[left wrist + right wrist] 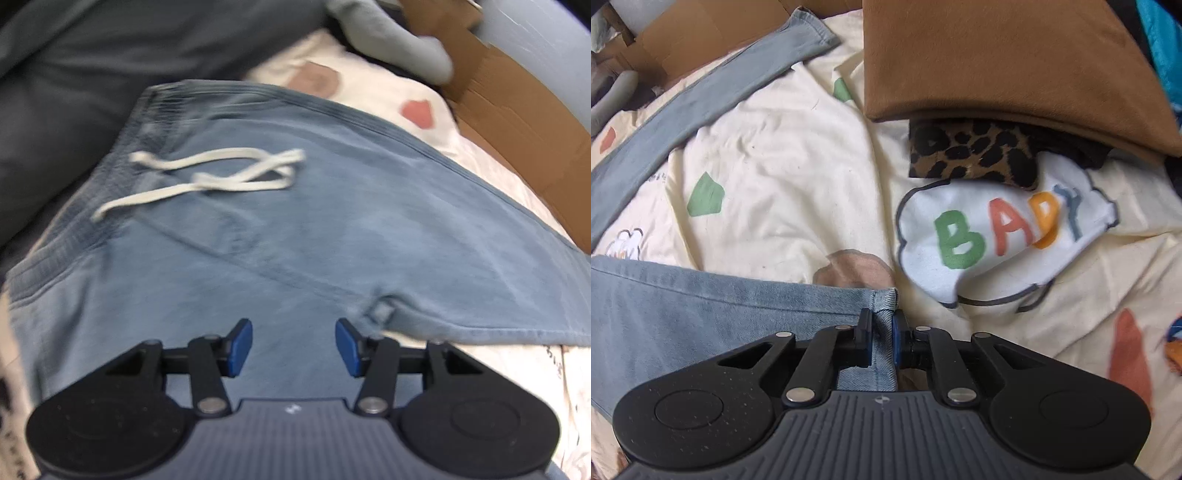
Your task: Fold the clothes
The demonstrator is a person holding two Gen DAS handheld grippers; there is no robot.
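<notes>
- Blue trousers (295, 229): lay spread on cream printed bedcover (768, 155), waistband w/ white drawstring (207, 177) at far side in left view; one leg ran off toward cardboard (517, 122).
- Left gripper (293, 349): jaws spread, nothing btwn them; hung over trouser fabric near crotch seam. Picture blurred, so contact w/ cloth not clear.
- Right gripper (882, 332): pressed together on hem corner of trouser leg (884, 299), pinching denim edge.
- Other leg (701, 92): stretched diagonally across cover, apart from the held one.
- Nearby: brown folded cloth (1015, 62) atop leopard-print item (971, 155); grey garment (391, 40).
- Risks, as judged: pinch sat only on hem corner, so a quick pull might slip it free; w/ one end lifted alone, leg could twist and fold crooked; loose drawstring could get trapped inside fold; left jaws closing might grab cover too.
</notes>
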